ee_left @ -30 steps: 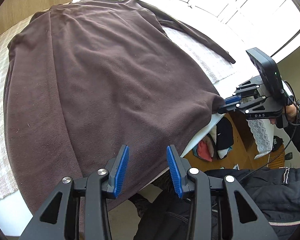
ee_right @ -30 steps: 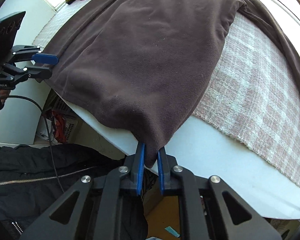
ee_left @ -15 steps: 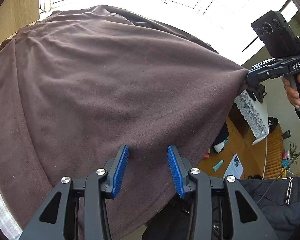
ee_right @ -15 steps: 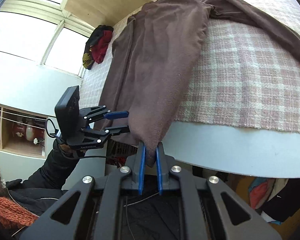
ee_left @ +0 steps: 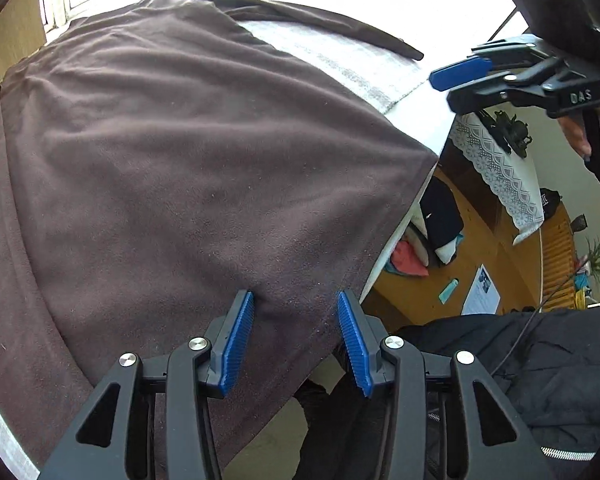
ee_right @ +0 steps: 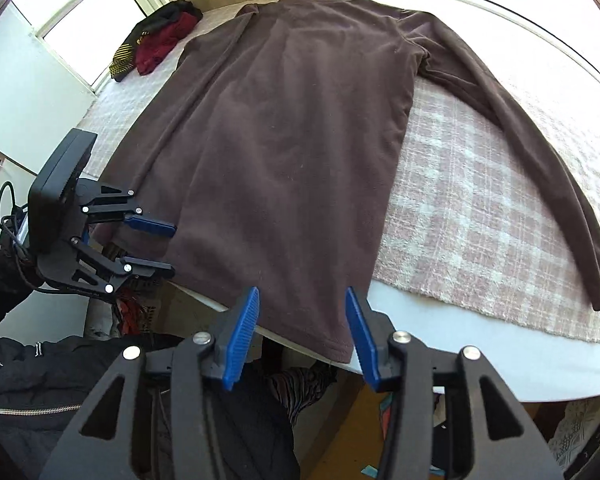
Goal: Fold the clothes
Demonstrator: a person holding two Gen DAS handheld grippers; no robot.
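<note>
The brown garment [ee_right: 300,152] lies spread flat on the bed [ee_right: 480,216], neck at the far end, hem draped over the near edge, one long sleeve [ee_right: 540,152] stretched out across the checked blanket to the right. The right gripper [ee_right: 302,336] has just been opening and is now released: its blue pads stand apart on either side of the right hem corner without pressing it. The left gripper [ee_left: 296,340] has also just been widening; its jaws are released over the hem near the left corner, cloth showing between them but not pinched. This looks like the end of the laying-out step, with the garment smoothed and both corners let go. The fold itself is not begun. The next move likely calls for bringing a sleeve or a side edge in over the body, so one gripper must travel to that sleeve and clench on it without dragging the body askew.
</note>
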